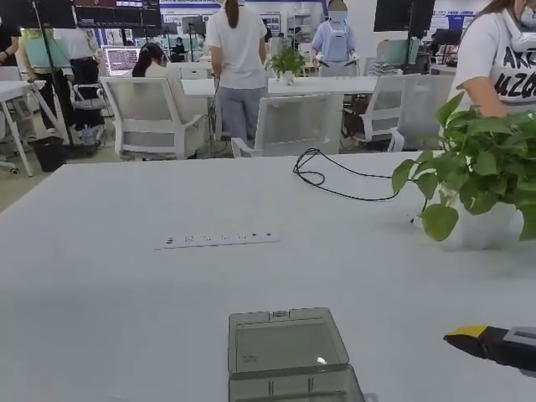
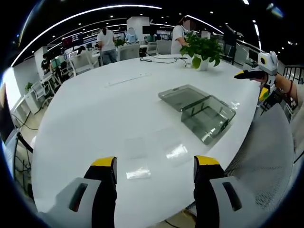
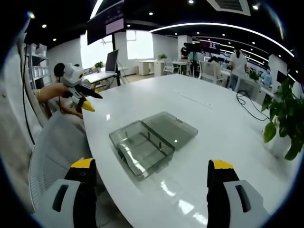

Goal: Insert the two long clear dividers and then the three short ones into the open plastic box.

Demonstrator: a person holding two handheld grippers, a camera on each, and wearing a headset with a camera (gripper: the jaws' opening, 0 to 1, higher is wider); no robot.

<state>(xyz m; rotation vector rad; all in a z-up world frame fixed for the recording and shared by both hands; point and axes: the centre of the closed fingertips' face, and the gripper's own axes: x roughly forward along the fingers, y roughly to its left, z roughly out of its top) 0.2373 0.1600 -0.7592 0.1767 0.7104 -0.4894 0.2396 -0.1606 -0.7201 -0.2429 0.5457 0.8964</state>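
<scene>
Left tool (image 2: 154, 164) and right tool (image 3: 154, 166) gape empty (clear dividers (image 2: 176, 152) barely show on counter (image 2: 95, 109)), so you could mis-grab one.

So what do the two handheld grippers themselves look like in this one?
They match. The left gripper and right gripper each have two blocky black fingers capped with yellow tips, rising from pale grey housings that each carry a dark slot. Seen from the opposite gripper view, each body looks white behind its black, yellow-tipped fingers.
</scene>
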